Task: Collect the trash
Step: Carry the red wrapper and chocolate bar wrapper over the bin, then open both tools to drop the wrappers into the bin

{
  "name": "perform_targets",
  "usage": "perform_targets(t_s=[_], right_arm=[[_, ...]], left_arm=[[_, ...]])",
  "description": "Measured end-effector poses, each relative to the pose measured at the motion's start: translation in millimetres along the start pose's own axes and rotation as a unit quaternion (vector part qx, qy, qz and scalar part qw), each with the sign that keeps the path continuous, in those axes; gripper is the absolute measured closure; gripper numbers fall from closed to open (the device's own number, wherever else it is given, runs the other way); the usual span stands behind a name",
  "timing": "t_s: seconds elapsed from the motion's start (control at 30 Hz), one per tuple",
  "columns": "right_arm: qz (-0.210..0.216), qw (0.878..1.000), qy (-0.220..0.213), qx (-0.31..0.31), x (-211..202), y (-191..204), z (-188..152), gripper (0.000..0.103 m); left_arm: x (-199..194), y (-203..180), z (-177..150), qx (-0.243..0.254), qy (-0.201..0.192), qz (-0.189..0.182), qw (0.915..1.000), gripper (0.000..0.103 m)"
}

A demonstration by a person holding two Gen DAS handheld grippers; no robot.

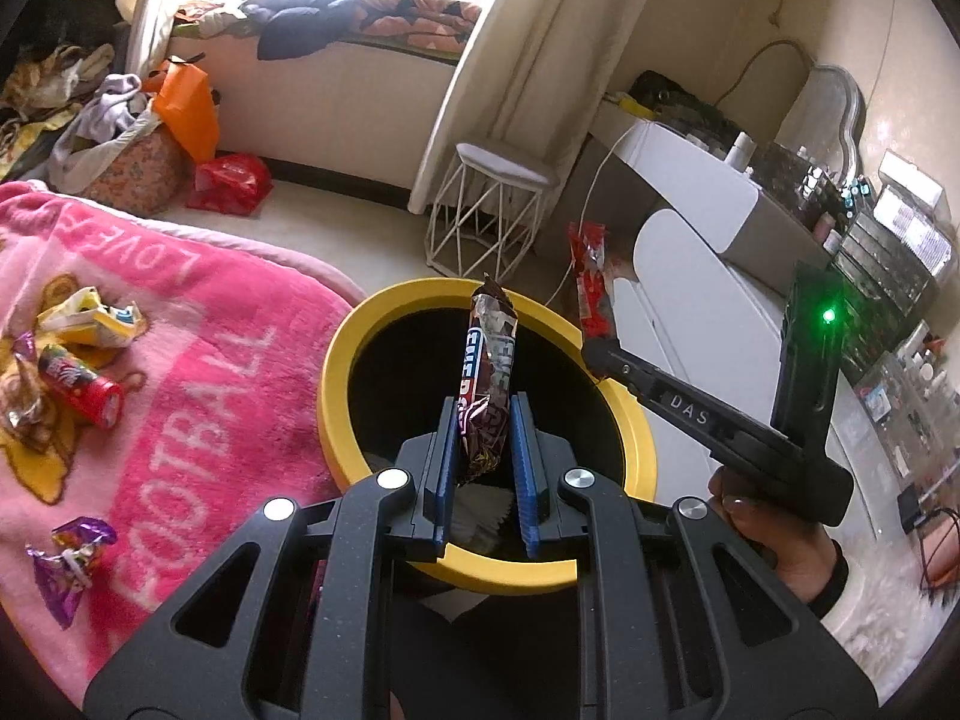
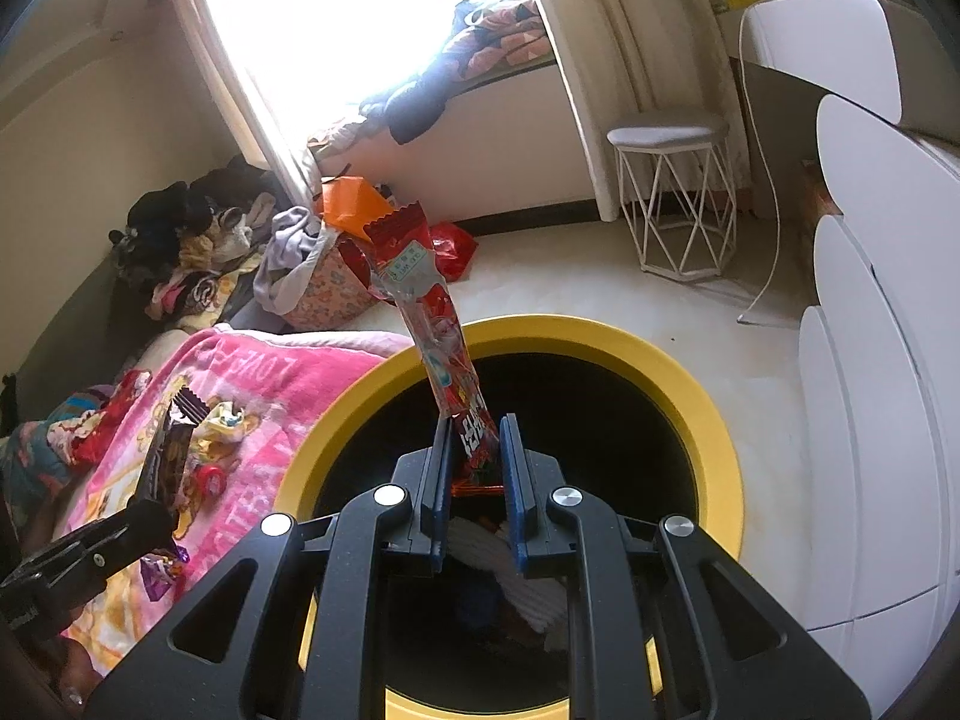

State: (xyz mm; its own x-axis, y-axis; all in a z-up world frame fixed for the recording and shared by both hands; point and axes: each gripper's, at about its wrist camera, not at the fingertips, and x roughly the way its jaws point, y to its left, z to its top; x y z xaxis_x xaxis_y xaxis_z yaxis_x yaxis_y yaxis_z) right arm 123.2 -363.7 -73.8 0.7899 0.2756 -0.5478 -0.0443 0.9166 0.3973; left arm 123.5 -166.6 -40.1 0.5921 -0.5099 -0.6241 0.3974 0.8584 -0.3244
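Observation:
A yellow-rimmed round bin point(image 1: 342, 360) with a black inside stands on the floor beside the bed; it also shows in the right wrist view point(image 2: 708, 414). My left gripper point(image 1: 485, 420) is shut on a brown chocolate-bar wrapper point(image 1: 489, 360) held upright over the bin mouth. My right gripper point(image 2: 475, 438) is shut on a long red snack wrapper point(image 2: 420, 294), also upright over the bin. In the left wrist view the right gripper point(image 1: 594, 339) holds that red wrapper point(image 1: 591, 276) at the bin's far right rim. White paper lies inside the bin point(image 2: 534, 594).
A pink blanket point(image 1: 198, 372) lies left of the bin with a yellow-white wrapper point(image 1: 90, 318), a red can point(image 1: 81, 384) and purple wrappers point(image 1: 66, 564). A white wire stool point(image 1: 486, 210), white drawers point(image 2: 882, 360) and a cluttered dresser point(image 1: 888, 252) stand right. Bags and clothes pile at back left point(image 1: 150, 138).

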Motion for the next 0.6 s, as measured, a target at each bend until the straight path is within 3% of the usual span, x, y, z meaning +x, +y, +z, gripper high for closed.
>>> perform_targets(t_s=[0.6], right_arm=[[-0.011, 0.999, 0.031, 0.028, 9.4, -17.2, -9.3, 0.086]], left_arm=[[36.9, -4.1, -3.9, 0.007, 0.026, -0.004, 0.9996, 0.091]])
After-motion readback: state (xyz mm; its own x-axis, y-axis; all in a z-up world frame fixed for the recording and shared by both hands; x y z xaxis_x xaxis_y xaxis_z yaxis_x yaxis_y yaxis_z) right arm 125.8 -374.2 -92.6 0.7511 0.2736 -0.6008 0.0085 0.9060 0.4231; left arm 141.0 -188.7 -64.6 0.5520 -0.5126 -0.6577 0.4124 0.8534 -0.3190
